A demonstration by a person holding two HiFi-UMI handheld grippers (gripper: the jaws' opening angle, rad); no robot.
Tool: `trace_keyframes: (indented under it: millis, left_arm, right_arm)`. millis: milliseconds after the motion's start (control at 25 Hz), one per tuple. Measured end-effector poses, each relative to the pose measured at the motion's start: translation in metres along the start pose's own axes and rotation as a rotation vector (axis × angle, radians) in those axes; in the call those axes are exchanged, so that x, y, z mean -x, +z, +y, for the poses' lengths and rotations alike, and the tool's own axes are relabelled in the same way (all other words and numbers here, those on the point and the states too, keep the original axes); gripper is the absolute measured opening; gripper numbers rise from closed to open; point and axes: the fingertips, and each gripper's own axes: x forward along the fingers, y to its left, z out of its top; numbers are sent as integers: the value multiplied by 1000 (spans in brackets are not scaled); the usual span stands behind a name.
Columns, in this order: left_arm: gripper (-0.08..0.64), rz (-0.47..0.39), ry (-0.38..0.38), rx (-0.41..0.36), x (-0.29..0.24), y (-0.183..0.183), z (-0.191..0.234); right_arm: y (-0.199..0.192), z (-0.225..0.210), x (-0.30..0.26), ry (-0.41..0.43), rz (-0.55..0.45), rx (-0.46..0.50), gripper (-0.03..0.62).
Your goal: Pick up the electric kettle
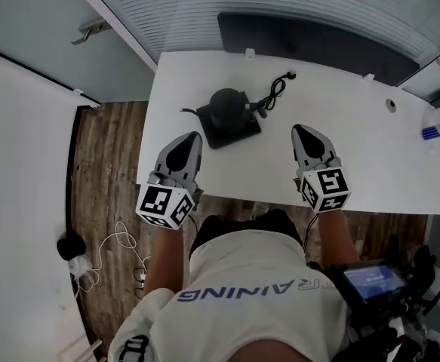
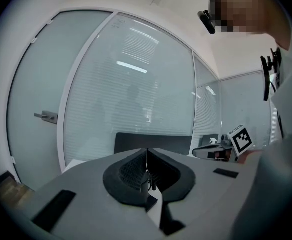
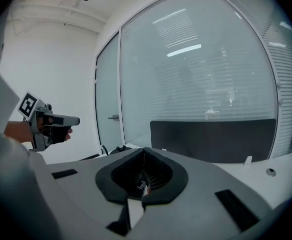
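Left gripper in a hand over the near left corner of a white table, pointing toward the far side. Jaws pressed together, nothing between them. Seen from its own camera, a thin closed seam between dark pads, facing a frosted glass wall.

Right gripper held further right over the near part of the tabletop, also pointing toward the far side. Jaws likewise pressed together and empty, shown in its own view as a closed seam.

Black electric kettle on the table, beyond and between both grippers, nearer the left one and touching neither. Sits upright on a square black base, spout toward the left. Black power cord coiled just right of the kettle, plug lying at the far end.

Wooden floor left of the table, with white cables lying near the wall. Dark panel along the table's far side.
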Motion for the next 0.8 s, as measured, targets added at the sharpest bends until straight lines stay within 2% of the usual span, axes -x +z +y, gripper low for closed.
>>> trace_keyframes:
  millis: [320, 520, 680, 800]
  left_arm:
    - [18, 29, -3, 34, -20, -12, 12]
    - [18, 24, -11, 87, -18, -26, 37]
    - [18, 16, -46, 135, -14, -32, 64]
    - [18, 38, -55, 156, -14, -44, 80]
  right_arm:
    - [-11, -11, -16, -8, 25, -22, 11]
    - [-8, 2, -21, -36, 45, 8, 12]
    - [-6, 17, -35, -43, 46, 12, 12]
    - [-13, 23, -49, -56, 66, 14, 12]
